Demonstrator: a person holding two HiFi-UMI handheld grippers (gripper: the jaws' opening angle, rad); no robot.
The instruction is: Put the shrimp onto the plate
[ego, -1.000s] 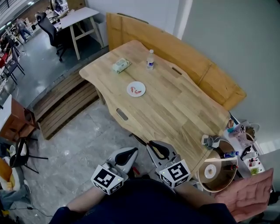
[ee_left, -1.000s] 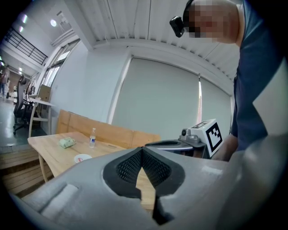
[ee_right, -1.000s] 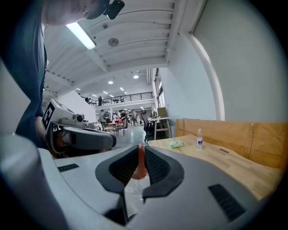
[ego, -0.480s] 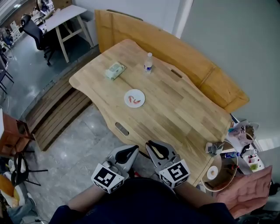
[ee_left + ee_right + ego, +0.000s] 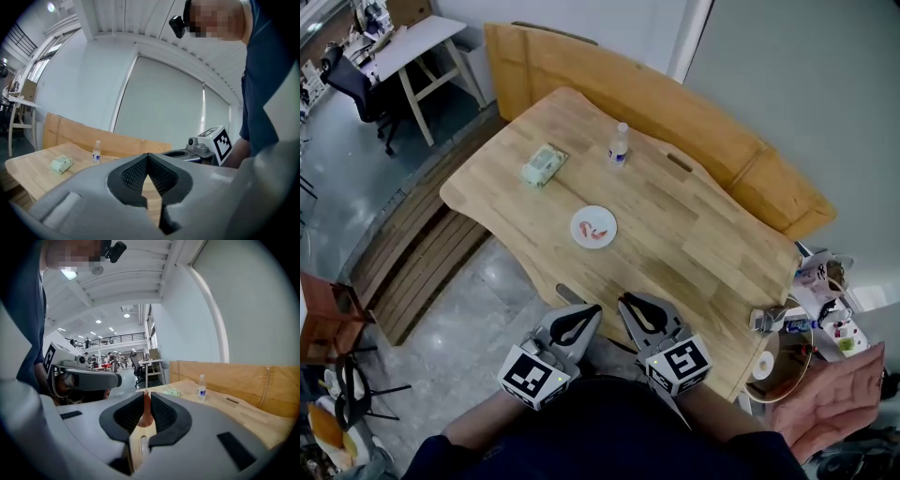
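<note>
The white plate [image 5: 593, 228] sits mid-table with the red-orange shrimp [image 5: 597, 232] lying on it. Both grippers hang close to my body, past the table's near edge and well short of the plate. My left gripper [image 5: 589, 312] is shut, its tips touching [image 5: 148, 155] and nothing held. My right gripper [image 5: 628, 304] is shut too, tips meeting [image 5: 146, 393]; only wood colour shows through the gap behind them. In the left gripper view the plate is hidden behind the jaws.
On the wooden table [image 5: 694, 234], a small water bottle [image 5: 620, 145] and a green packet [image 5: 542, 165] lie at the far side. A wooden bench [image 5: 694, 112] runs behind it. An open hand [image 5: 830, 403] shows bottom right, near a cluttered side stand [image 5: 825, 300].
The head view has shifted, so the table and plate sit lower and more central in the frame. Both grippers stay shut in the same spot by my body.
</note>
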